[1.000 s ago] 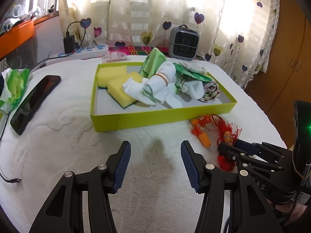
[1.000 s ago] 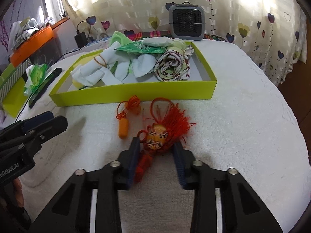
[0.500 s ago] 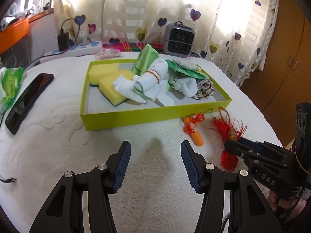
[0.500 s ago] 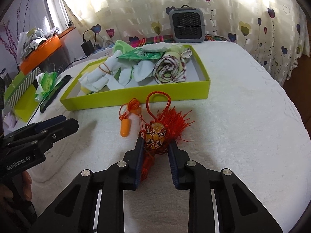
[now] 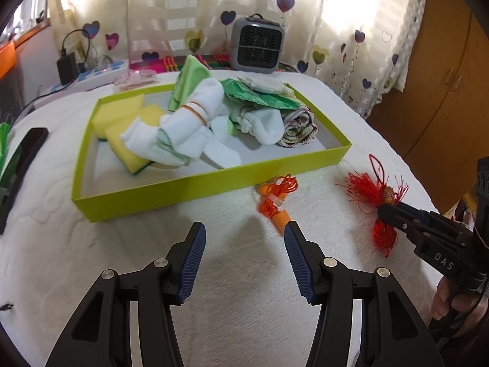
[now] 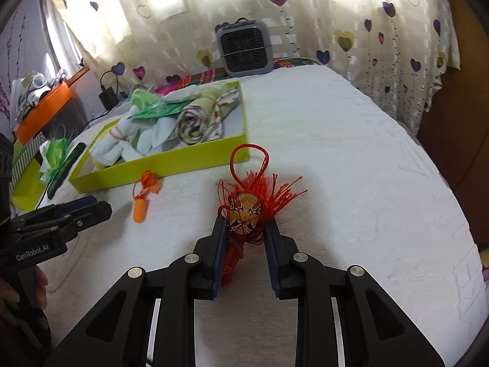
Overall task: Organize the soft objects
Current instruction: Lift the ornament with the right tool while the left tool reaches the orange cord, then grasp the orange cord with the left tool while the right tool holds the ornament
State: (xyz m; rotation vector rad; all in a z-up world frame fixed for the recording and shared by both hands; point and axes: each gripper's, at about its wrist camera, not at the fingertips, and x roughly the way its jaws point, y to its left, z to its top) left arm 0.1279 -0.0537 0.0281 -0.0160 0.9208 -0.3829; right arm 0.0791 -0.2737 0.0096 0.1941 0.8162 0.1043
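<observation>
My right gripper (image 6: 246,229) is shut on a red tasselled mask charm (image 6: 244,214) and holds it over the white bedspread; the charm also shows in the left wrist view (image 5: 371,188). My left gripper (image 5: 244,241) is open and empty, in front of the lime tray (image 5: 214,180). The tray (image 6: 159,160) holds yellow sponges (image 5: 122,128), white socks (image 5: 189,125), green cloths and a rolled patterned cloth (image 5: 299,128). An orange whistle on a cord (image 5: 275,205) lies just outside the tray's front wall; it also shows in the right wrist view (image 6: 140,211).
A grey heater (image 5: 256,46) stands behind the tray. A black phone (image 5: 21,159) and green wrapper lie at the left. A power strip with charger (image 5: 91,70) sits at the back left. Wooden cupboard doors (image 5: 443,76) are to the right, past the bed's edge.
My right gripper has closed on the mask charm and lifted it, swinging right. My left gripper has shifted a little; it stays open.
</observation>
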